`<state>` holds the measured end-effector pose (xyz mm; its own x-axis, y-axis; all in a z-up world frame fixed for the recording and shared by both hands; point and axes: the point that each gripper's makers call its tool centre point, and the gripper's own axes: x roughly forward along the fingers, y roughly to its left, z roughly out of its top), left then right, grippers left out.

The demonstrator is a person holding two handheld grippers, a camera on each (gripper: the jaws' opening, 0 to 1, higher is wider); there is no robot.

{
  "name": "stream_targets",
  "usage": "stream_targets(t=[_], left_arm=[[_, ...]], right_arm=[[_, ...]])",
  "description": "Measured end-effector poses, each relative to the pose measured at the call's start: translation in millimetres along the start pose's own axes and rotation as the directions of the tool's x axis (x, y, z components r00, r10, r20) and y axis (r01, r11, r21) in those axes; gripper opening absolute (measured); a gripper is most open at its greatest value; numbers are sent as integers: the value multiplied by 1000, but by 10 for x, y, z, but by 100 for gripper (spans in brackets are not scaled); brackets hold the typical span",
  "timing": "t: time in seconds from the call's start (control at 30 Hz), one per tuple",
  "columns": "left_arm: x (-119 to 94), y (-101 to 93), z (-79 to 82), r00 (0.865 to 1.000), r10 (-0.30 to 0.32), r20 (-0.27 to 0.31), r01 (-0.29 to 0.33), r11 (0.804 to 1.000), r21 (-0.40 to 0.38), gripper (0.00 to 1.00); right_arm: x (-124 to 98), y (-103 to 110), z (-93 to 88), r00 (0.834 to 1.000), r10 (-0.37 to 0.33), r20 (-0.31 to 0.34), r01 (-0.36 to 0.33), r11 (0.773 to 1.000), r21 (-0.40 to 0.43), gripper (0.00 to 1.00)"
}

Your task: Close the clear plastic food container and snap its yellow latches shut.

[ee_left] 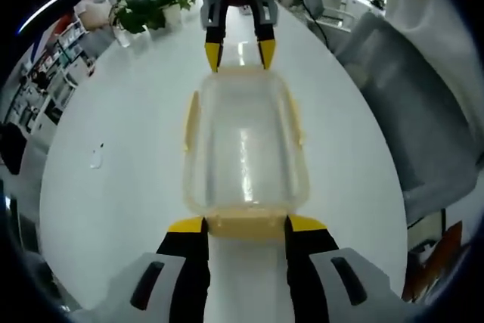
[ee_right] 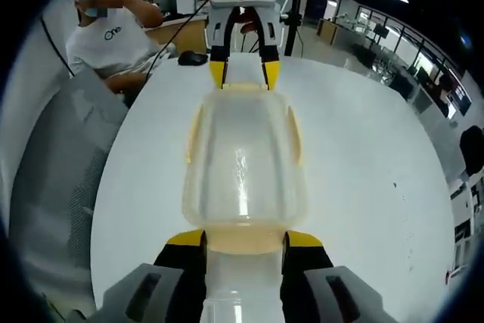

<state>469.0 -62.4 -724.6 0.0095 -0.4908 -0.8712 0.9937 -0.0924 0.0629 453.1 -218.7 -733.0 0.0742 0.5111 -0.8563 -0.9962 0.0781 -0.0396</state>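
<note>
Left gripper and right gripper face each other across the container, which lies on the white desk between them. Each gripper stands at one short end with its yellow-tipped jaws parted about as wide as the end latch, bracketing it without clamping. This opposed placement likely braces the container so neither end slides while the latches are pressed. Side latches look flared outward, apparently unsnapped. A plant stands at the desk's far left.
</note>
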Motion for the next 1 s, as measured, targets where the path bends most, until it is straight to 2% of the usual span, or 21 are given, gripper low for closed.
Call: stream_targets(t=[0.43,1.0], left_arm=[[-100,45,398,1000,19,0,-19,1000,13,36],[0,17,925,1000,15,6,-15,1000,22,36]], right_arm=[[-398,-27,-125,1000,-23,-9,23,1000,-11,35],[-813,18,-455,999,-40,-27,40,999,-13,35]])
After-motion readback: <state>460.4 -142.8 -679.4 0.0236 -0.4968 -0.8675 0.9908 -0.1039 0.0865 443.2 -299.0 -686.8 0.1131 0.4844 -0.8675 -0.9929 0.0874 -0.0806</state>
